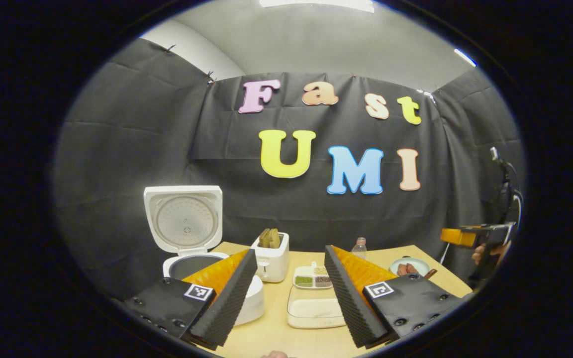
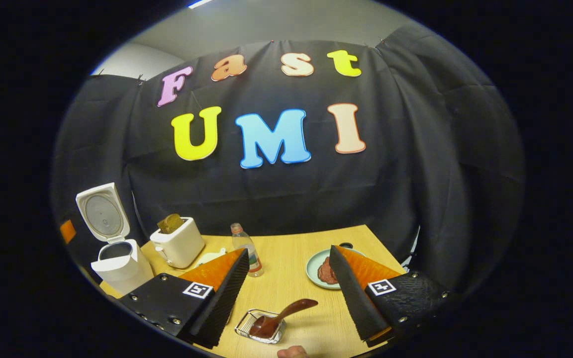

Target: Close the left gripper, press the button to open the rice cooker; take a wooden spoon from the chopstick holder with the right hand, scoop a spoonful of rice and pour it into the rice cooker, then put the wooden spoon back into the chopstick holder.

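Tongs on both sides stand spread and empty: the left tongs (image 1: 290, 293) frame the rice cooker (image 1: 187, 233), whose lid stands upright over its bare pot at the worktop's (image 2: 296, 268) left rear. Below the right tongs (image 2: 289, 298), the wooden spoon (image 2: 279, 318) lies bowl-down in the wire chopstick holder (image 2: 261, 328). Beside the cooker stands a toaster (image 1: 271, 258), with a tray of rice (image 1: 314, 313) nearer and a plate (image 2: 316, 271) at right.

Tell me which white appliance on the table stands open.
The rice cooker, far left: its lid is flipped upright. The toaster beside it just holds bread in its slots.
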### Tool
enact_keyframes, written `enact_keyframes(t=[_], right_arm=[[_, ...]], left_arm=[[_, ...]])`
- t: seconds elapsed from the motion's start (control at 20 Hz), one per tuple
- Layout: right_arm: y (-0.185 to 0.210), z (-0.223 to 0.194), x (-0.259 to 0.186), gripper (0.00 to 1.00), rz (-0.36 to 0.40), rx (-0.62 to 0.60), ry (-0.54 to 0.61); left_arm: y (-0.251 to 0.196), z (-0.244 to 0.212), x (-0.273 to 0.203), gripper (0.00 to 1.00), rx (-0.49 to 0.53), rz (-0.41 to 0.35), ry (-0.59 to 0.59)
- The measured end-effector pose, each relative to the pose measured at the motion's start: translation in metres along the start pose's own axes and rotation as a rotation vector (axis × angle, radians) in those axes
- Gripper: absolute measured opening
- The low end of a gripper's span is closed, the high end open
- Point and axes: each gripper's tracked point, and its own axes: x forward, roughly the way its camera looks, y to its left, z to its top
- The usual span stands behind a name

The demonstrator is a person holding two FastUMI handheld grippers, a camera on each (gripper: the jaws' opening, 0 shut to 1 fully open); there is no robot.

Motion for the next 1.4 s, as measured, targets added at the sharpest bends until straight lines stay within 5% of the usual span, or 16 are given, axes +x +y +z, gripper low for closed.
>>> enact_keyframes(t=[0.4, 1.1, 1.4], right_arm=[[0.044, 0.062, -0.003, 0.98, 0.052, -0.012, -0.076], [0.073, 0.064, 0.028, 0.98, 0.003, -0.046, -0.067], [0.069, 0.058, 0.032, 0.98, -0.025, -0.054, -0.051]], left_arm=[[0.060, 0.069, 0.061, 0.92, -0.044, -0.013, -0.027], [0.244, 0.144, 0.192, 0.92, 0.011, 0.245, -0.026], [0.295, 0.136, 0.250, 0.92, -0.010, 0.362, 0.030]])
